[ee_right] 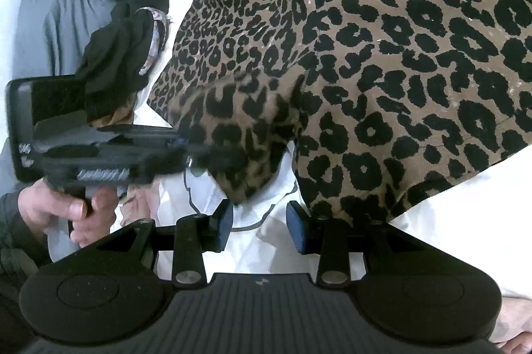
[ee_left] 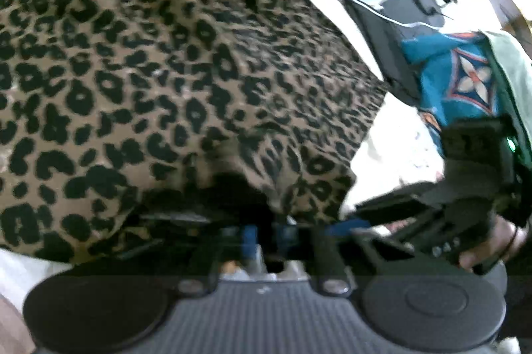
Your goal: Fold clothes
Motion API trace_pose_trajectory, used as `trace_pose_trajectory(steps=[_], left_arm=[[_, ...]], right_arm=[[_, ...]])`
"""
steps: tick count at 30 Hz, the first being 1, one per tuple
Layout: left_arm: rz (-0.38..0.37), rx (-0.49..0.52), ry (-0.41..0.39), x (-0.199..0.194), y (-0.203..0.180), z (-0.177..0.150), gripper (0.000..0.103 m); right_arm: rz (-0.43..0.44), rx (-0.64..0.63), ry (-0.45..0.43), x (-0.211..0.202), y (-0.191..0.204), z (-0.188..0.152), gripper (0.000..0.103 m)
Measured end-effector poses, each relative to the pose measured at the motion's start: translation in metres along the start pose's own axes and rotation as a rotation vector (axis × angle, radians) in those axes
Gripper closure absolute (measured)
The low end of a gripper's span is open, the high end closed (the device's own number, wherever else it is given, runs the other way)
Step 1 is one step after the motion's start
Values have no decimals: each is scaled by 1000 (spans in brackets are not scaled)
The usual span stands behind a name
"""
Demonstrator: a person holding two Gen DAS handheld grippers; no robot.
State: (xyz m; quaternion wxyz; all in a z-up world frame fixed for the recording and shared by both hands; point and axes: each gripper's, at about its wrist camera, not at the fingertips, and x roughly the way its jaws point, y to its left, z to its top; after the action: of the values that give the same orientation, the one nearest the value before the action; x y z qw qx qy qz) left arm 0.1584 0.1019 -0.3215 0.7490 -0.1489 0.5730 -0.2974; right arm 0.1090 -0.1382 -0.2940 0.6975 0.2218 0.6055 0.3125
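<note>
Jaws of the left gripper (ee_right: 212,151) pinch a corner of the tan leopard-print fabric garment (ee_right: 382,54); the right gripper (ee_right: 257,226), jaws spread and empty, sits just below the garment's near edge over the white surface (ee_right: 449,214).

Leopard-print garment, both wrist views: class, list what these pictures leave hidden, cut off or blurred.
- Left wrist view: left gripper fingertips buried under the leopard-print garment.
- Right wrist view: the garment's outline cut off by the top and right edges.
- Right wrist view: the left gripper is motion-blurred.
</note>
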Motion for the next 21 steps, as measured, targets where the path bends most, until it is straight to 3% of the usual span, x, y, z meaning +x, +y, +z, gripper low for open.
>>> trace_pose_trajectory(steps=[5, 13, 21], left_arm=[[1, -97, -43, -13, 21, 6, 96], [-48, -130, -39, -19, 24, -2, 96], [-86, -226, -50, -23, 35, -19, 98]], right_arm=[[37, 38, -17, -2, -2, 2, 60], [111, 124, -16, 8, 4, 4, 60], [200, 372, -24, 29, -17, 0, 61]])
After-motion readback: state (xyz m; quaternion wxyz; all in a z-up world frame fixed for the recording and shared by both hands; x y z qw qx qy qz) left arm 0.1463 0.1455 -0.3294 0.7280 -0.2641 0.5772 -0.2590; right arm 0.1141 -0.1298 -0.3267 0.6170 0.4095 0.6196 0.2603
